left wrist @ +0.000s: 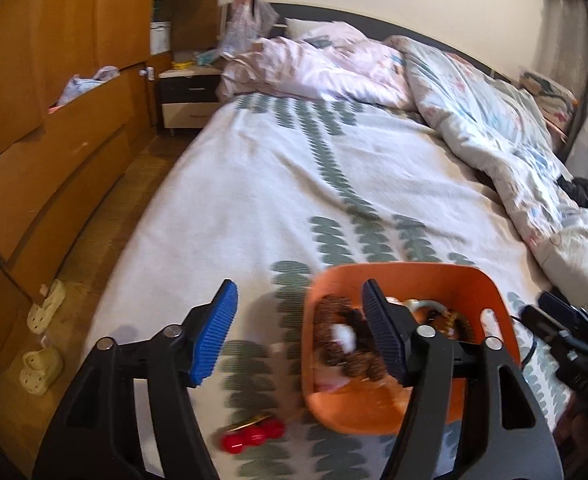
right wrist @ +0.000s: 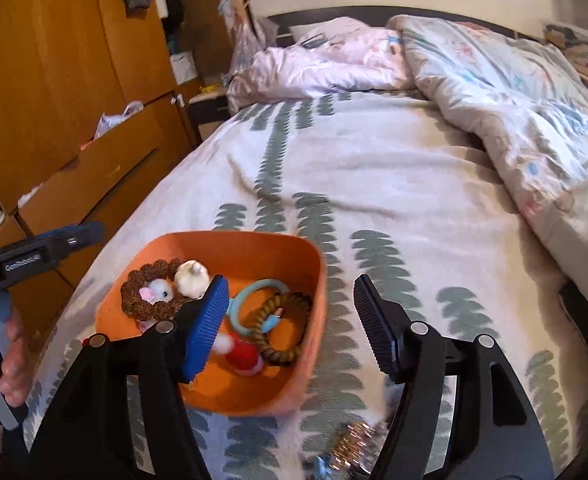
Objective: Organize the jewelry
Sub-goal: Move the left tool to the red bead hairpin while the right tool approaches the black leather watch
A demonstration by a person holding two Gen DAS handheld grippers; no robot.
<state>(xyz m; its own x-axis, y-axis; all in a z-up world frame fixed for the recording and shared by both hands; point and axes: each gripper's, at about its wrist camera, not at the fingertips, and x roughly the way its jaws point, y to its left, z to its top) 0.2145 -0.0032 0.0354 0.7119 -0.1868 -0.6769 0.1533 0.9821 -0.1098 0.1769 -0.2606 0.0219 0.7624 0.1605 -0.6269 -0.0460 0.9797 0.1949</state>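
Both grippers, left (left wrist: pixel 300 334) and right (right wrist: pixel 290 326), hang wide and empty over the orange bowl (right wrist: pixel 294 252) mid-bed. Loose red clip (left wrist: pixel 252 436) near the bed's front edge looks light, stiff; pinch across its middle.

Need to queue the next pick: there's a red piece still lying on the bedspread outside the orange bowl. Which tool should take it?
Left, probably. The red piece lies just below the open left tool, beside the orange bowl. The right tool, also open and empty, sits nearer a gold-toned piece.
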